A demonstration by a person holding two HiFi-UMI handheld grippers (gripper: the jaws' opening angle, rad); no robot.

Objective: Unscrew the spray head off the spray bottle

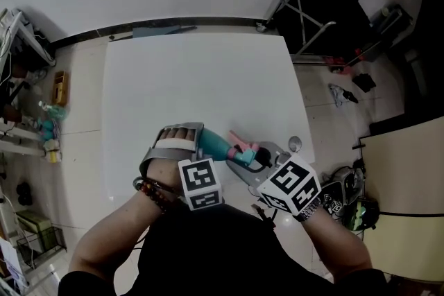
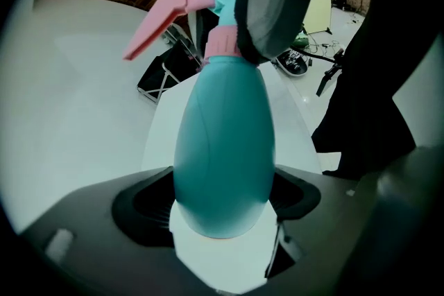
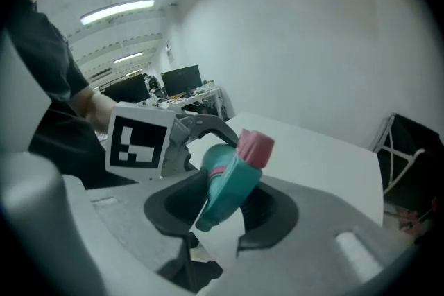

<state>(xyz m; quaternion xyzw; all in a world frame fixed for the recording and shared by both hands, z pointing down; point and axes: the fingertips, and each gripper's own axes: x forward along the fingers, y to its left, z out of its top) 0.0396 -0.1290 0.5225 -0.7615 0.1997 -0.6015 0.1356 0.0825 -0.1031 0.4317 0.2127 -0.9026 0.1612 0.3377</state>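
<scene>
A teal spray bottle (image 1: 214, 145) with a pink trigger (image 2: 156, 24) and a pink collar (image 2: 223, 41) is held on its side above the near edge of the white table (image 1: 194, 80). My left gripper (image 1: 189, 143) is shut on the bottle's body (image 2: 222, 149), with the base towards its camera. My right gripper (image 1: 258, 161) grips the teal spray head (image 3: 232, 180) from the other end, a pad on each side of it. The head's pink nozzle tip (image 3: 255, 146) points up past the jaws. In the right gripper view the left gripper's marker cube (image 3: 139, 138) sits just behind the bottle.
A black folding stand (image 1: 326, 10) is on the floor beyond the table's far right corner. Shelves with clutter (image 1: 28, 114) line the left side. Cables and gear (image 1: 350, 201) lie on the floor to the right. A small round metal thing (image 1: 295, 143) is near the table's right edge.
</scene>
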